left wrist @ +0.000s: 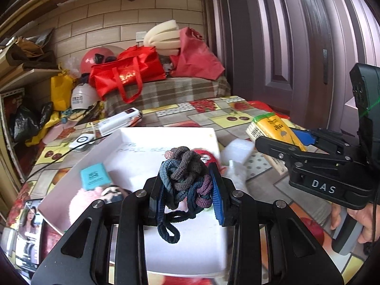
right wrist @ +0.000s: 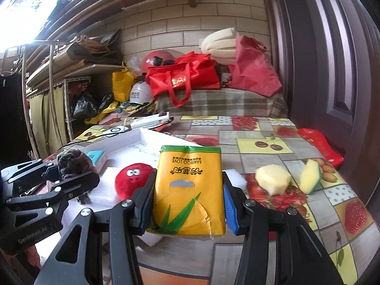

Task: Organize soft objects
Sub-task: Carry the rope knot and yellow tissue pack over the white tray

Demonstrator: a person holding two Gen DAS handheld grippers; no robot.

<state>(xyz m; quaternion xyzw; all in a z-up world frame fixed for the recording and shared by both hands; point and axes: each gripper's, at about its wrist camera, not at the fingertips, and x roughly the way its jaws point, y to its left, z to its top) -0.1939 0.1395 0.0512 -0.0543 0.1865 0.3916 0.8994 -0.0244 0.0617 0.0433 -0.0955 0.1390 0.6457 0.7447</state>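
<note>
Elastic fabric, braided and knotted: a bundle of hair ties [left wrist: 187,178] in grey, teal, plum and navy, pinched between the blue pads of the left claw [left wrist: 190,190], held above the white tray [left wrist: 166,137] with one navy loop dangling free beneath; judged very light, springy and compressible, prone to shedding single loops, so best taken across the dense middle of the knot, not by a stray loop. Yellow plastic-wrapped tissue pack [right wrist: 188,190], green along its far edge, clamped by its two long sides in the right claw [right wrist: 187,197], raised over the near side of the tabletop [right wrist: 261,128] beside the tray; judged light, squashy under pressure, its film probably slick and already creased at the near corner, so a grip on the flanks at mid-length suits it. Tray contents: red plush ball with eyes [right wrist: 133,178], teal-faced sponge [left wrist: 95,174], pink plush toy [left wrist: 83,201]. Loose on the patterned cloth, well apart from the tray: pale foam block [right wrist: 273,181] and yellow-green scouring sponge [right wrist: 310,175], just beside each other, not yet gathered
</note>
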